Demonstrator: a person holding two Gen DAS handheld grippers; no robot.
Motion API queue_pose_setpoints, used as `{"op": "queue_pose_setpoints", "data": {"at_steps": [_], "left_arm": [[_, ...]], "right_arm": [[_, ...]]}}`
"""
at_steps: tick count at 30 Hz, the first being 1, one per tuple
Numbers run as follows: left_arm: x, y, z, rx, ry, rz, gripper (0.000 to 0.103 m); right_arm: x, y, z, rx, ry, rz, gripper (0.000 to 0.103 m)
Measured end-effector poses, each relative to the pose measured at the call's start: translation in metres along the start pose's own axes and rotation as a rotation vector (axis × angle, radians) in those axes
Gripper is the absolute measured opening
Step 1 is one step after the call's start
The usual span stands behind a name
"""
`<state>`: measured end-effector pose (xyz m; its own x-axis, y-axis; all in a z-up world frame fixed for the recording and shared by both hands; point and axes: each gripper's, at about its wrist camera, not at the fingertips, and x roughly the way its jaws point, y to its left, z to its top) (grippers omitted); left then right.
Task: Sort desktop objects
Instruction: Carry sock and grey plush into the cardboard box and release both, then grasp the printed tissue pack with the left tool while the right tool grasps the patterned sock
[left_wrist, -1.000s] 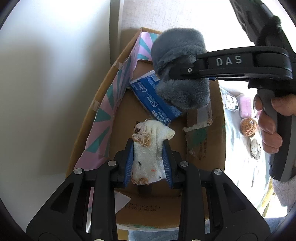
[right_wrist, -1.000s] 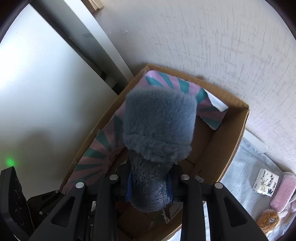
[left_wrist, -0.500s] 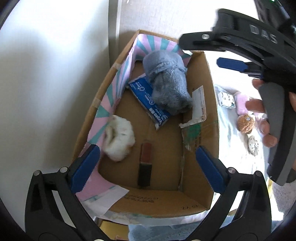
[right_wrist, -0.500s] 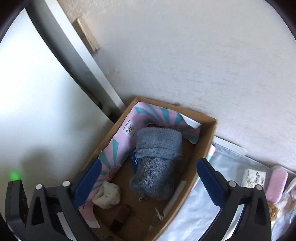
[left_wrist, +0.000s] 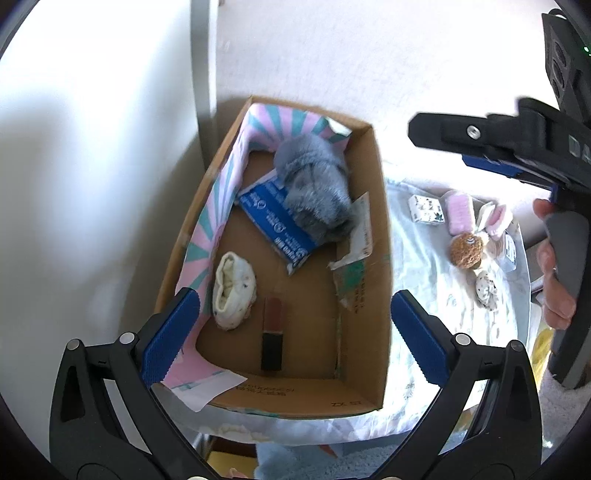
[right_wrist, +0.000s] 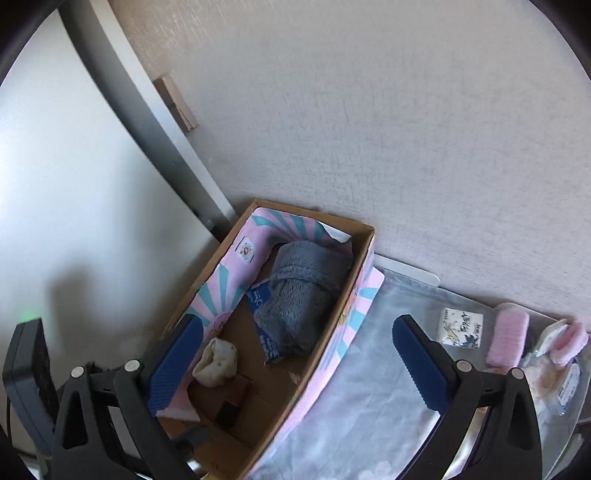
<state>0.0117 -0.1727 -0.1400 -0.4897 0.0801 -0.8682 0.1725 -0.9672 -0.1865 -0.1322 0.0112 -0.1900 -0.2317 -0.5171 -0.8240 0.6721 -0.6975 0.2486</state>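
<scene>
**A:** Going left to right, what's in the cardboard box (left_wrist: 380, 258) on the left?

**B:** The cream cloth bundle (left_wrist: 233, 291) lies against the pink-and-teal liner (left_wrist: 221, 195), a dark lipstick-like tube (left_wrist: 272, 334) is just beside it, and further back the grey plush slipper (left_wrist: 314, 192) rests partly on a blue packet (left_wrist: 275, 221). The left gripper (left_wrist: 291, 336) hangs above the box, fingers spread wide with nothing between them.

**A:** And what's left to sort?

**B:** On the right half of the desk (right_wrist: 369, 387) there's a small white printed box (right_wrist: 461, 328), a pink fuzzy roll (right_wrist: 506, 339), a brown pompom ball (left_wrist: 466, 250) and a speckled pouch (left_wrist: 485, 288). The right gripper (right_wrist: 306, 363) is just as wide, holding nothing.

**A:** How would those handle?

**B:** All look light. I'd guess the pink roll and the pompom are soft and squash under the fingers, so pinch across the middle, firmly enough that the pile doesn't slip. The printed box looks stiffer; take it by two flat opposite faces. The pouch seems limp; gather its bulk rather than an edge.

**A:** And the surface?

**B:** A pale floral cloth (right_wrist: 351, 435) under a glossy clear sheet covers the desk; it could drag or wrinkle if the fingers scrape it.

**A:** The room?

**B:** A textured beige wall (right_wrist: 369, 129) runs close behind, and a white panel with a dark frame (right_wrist: 140, 122) stands left of the box.
</scene>
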Motion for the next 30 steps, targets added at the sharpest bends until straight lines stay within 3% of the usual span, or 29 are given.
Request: {"op": "queue_pose_setpoints", "data": {"at_steps": [4,8,15,23,30], "left_arm": [[-0.009,-0.014,0.003,0.018,-0.035,0.003,0.103],[-0.022,-0.028,0.011,0.025,-0.089,-0.043,0.103],[-0.024,-0.074,0.034,0.123,-0.113,-0.058,0.103],[0.000,-0.142,0.059,0.194,-0.067,-0.158,0.103],[0.063,-0.195,0.067,0.240,0.034,-0.152,0.103]], "right_arm": [[-0.040,-0.003,-0.009,0.003,-0.059,-0.029,0.102],[-0.074,-0.019,-0.017,-0.003,-0.124,-0.079,0.102],[-0.129,-0.073,-0.034,0.058,-0.196,-0.170,0.103],[-0.166,-0.133,-0.069,0.108,-0.199,-0.243,0.103],[-0.162,-0.175,-0.106,0.145,-0.136,-0.278,0.103]]}}
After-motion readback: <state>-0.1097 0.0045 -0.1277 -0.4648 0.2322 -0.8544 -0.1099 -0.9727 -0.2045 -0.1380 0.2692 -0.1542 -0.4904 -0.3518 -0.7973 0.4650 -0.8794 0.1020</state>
